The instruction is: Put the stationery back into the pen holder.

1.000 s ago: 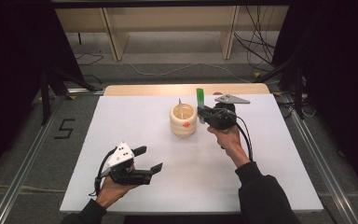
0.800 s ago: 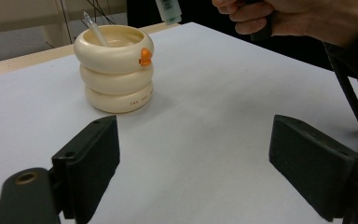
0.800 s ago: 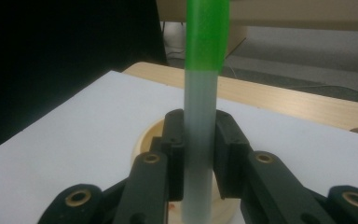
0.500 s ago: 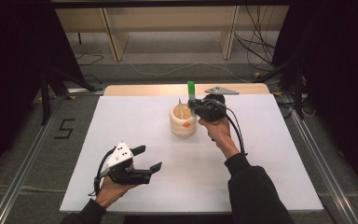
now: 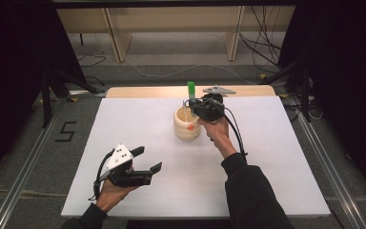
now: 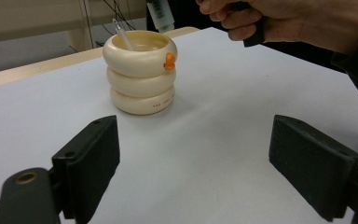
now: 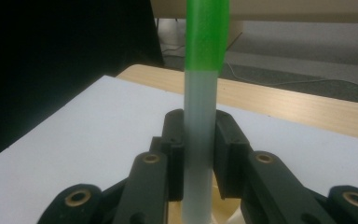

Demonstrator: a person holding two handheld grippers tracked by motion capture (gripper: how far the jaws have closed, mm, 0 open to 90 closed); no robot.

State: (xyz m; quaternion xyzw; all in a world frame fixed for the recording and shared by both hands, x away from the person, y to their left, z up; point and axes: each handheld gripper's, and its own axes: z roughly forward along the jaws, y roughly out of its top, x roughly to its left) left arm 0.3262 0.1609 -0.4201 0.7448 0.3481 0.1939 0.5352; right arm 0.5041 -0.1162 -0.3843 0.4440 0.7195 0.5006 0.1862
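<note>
White table (image 5: pixel 276 157), cream ringed cup (image 5: pixel 187 125) as my marker: I was bringing a green-capped pen (image 5: pixel 191 90) over it.

Nearest me, well short of the cup, my left gripper (image 5: pixel 147 160) rested with jaws spread wide, holding nothing. At the cup's far rim my right gripper (image 5: pixel 194 104) was clamped on the upright pen; I judged it best to centre the pen over the mouth, clear of the thin stick (image 6: pixel 121 34) inside, before lowering.

Upright translucent pen with green cap (image 7: pixel 204 93), clamped over cream three-ringed holder (image 5: pixel 187 124) standing on white counter (image 5: pixel 124 124), thin stick inside.
</note>
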